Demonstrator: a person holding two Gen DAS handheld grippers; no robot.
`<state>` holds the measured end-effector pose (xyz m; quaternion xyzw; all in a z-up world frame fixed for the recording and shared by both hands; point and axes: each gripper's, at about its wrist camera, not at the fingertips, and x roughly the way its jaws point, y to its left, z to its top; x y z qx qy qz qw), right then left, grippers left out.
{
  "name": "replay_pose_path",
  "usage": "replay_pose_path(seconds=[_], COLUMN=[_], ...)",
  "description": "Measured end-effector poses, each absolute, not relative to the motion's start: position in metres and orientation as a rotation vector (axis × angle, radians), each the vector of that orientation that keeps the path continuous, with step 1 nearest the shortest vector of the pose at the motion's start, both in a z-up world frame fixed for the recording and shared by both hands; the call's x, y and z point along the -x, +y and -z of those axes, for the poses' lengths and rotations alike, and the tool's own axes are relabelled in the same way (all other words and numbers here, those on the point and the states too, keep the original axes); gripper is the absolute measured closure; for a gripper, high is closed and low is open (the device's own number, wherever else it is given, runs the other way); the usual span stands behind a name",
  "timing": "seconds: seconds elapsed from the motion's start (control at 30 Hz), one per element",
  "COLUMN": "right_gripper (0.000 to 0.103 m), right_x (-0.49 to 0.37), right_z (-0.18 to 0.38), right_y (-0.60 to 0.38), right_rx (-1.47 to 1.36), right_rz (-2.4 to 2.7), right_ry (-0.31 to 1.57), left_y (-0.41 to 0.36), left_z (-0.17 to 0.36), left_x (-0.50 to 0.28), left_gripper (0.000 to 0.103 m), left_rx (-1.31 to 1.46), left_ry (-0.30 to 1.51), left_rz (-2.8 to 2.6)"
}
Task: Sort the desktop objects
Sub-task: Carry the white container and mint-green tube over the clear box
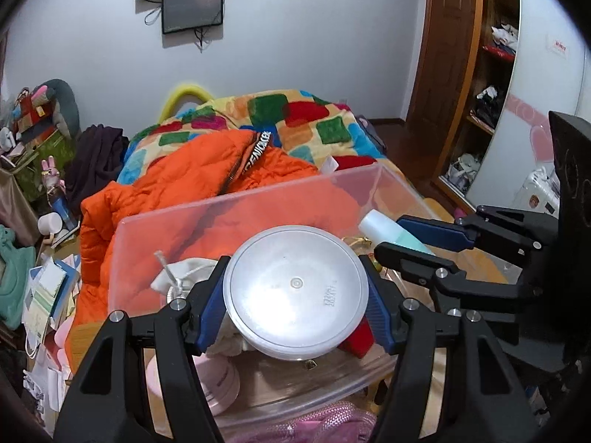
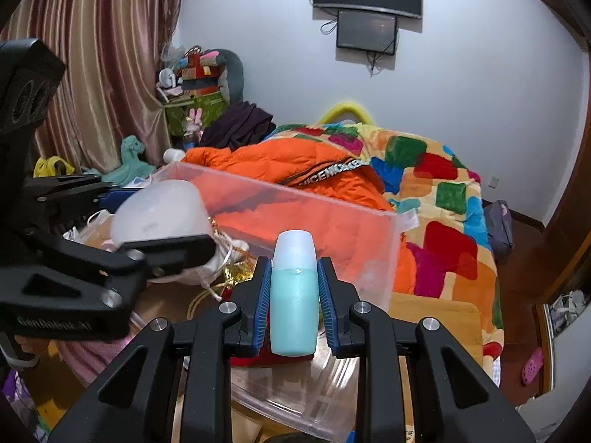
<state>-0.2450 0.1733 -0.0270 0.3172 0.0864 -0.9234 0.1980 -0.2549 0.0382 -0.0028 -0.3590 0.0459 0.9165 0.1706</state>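
My left gripper (image 1: pixel 295 291) is shut on a round white plastic jar (image 1: pixel 295 288), its flat base toward the camera, held over a clear plastic bin (image 1: pixel 229 206). My right gripper (image 2: pixel 293 291) is shut on a small teal bottle with a white cap (image 2: pixel 294 295), upright between the blue pads, also over the clear bin (image 2: pixel 325 206). In the left wrist view the right gripper (image 1: pixel 391 236) shows at right with the teal bottle (image 1: pixel 388 230). In the right wrist view the left gripper (image 2: pixel 155 221) with the white jar (image 2: pixel 162 210) is at left. White cloth pouches and gold cord lie in the bin.
An orange jacket (image 1: pixel 192 184) and a colourful patchwork blanket (image 2: pixel 443 192) lie on the bed behind the bin. A pink jar (image 1: pixel 218 380) and pink fabric (image 1: pixel 332 421) sit below the bin's front. Clutter and boxes (image 1: pixel 48 295) stand at left; a wooden wardrobe (image 1: pixel 461 74) at right.
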Motion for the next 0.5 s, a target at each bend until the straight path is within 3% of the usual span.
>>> replay_pose_path(seconds=[0.37, 0.5], right_gripper=[0.080, 0.072], right_x=[0.244, 0.238], right_z=[0.034, 0.030], right_y=[0.166, 0.167], right_rx=[-0.900, -0.871], right_rz=[2.563, 2.575], right_ry=[0.315, 0.332], left_y=[0.036, 0.033], left_z=[0.004, -0.006], left_x=[0.258, 0.254], left_gripper=[0.038, 0.036], left_rx=[1.065, 1.041], left_ry=[0.072, 0.068], left_rz=[-2.585, -2.599])
